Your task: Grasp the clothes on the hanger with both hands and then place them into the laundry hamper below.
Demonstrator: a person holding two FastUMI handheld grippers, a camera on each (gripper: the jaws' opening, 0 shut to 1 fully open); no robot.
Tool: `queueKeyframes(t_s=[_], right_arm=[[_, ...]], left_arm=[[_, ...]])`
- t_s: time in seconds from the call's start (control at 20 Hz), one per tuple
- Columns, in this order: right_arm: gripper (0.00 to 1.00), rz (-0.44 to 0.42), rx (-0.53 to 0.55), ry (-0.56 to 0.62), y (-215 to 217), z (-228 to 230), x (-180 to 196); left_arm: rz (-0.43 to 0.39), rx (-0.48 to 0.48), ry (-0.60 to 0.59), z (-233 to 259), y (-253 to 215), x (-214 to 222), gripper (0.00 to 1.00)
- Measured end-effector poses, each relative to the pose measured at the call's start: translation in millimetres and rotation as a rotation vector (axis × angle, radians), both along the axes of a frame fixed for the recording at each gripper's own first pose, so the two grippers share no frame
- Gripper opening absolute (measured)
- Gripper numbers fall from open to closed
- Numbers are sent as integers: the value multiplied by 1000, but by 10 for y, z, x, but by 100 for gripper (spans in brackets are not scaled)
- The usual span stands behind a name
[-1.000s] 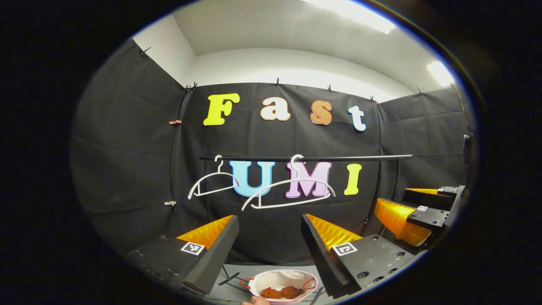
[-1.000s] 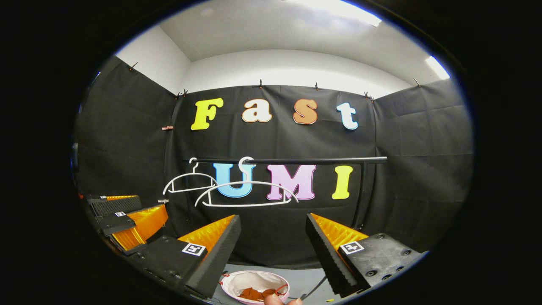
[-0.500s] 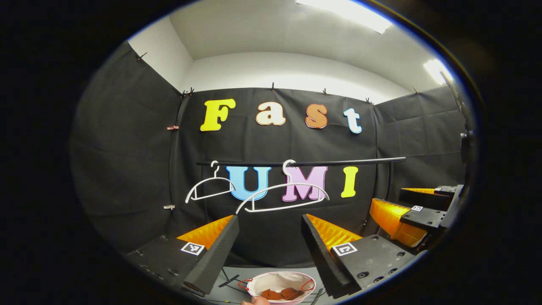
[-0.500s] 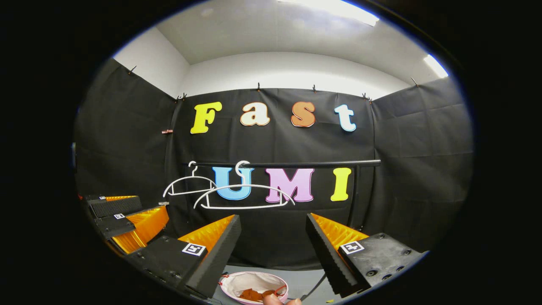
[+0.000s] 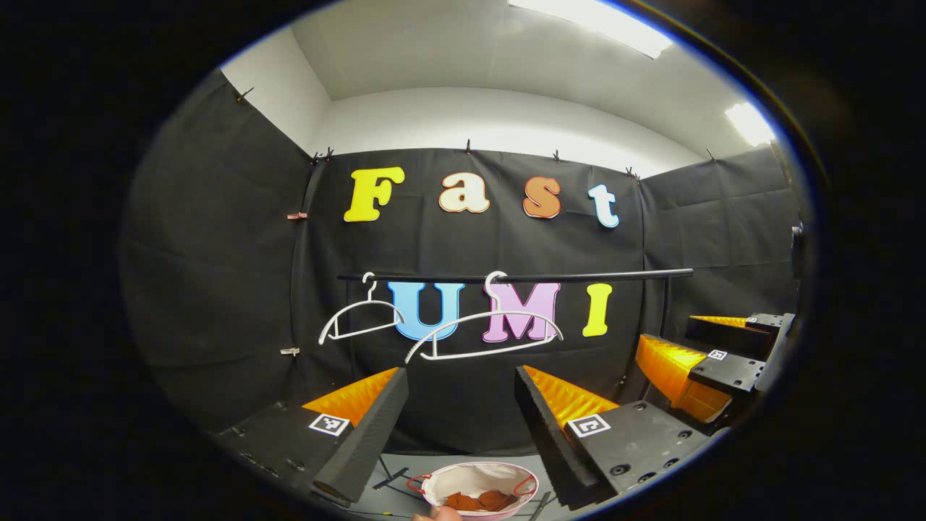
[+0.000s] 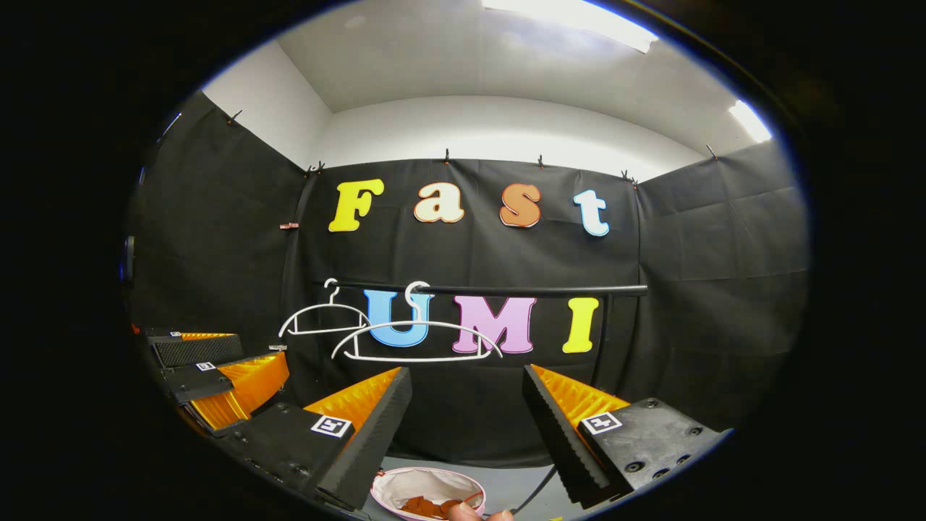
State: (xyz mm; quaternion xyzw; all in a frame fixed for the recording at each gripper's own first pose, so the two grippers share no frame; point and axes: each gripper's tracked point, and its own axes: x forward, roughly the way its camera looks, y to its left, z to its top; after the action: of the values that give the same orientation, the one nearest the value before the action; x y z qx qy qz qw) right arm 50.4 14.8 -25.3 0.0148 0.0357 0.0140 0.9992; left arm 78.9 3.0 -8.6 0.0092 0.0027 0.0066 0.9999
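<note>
Two bare white hangers (image 5: 463,321) (image 5: 347,312) hang on the black rail (image 5: 593,275). Below them, a brown garment (image 5: 477,501) lies inside the white laundry hamper (image 5: 438,479). My left gripper (image 5: 459,376) is open, held well above the hamper with nothing between its fingers. The right gripper (image 5: 694,362) shows at the right edge of the left gripper view. In the right gripper view the same hangers (image 6: 416,358) (image 6: 323,307), hamper (image 6: 391,483) and garment (image 6: 427,506) appear. There my right gripper (image 6: 466,373) is also open and empty, with the left gripper (image 6: 217,376) off to its left.
The rail (image 6: 506,290) runs across in front of the black back wall on thin uprights. The grey floor (image 6: 514,481) surrounds the hamper. A person's fingertip (image 6: 470,512) pokes in at the bottom edge. A dark cable (image 6: 535,490) lies beside the hamper.
Both grippers stay open and empty. The right gripper has tipped slightly upward, so the wall and hamper sit a little lower in its view. The larger hanger sways slightly.
</note>
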Motion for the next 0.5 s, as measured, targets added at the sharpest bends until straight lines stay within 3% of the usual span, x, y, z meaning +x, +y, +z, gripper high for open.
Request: queueKeyframes(t_s=[0.5], right_arm=[[99, -4, -6, 11, 2, -30, -5]], left_arm=[[-19, 3, 2, -23, -43, 28, 94]])
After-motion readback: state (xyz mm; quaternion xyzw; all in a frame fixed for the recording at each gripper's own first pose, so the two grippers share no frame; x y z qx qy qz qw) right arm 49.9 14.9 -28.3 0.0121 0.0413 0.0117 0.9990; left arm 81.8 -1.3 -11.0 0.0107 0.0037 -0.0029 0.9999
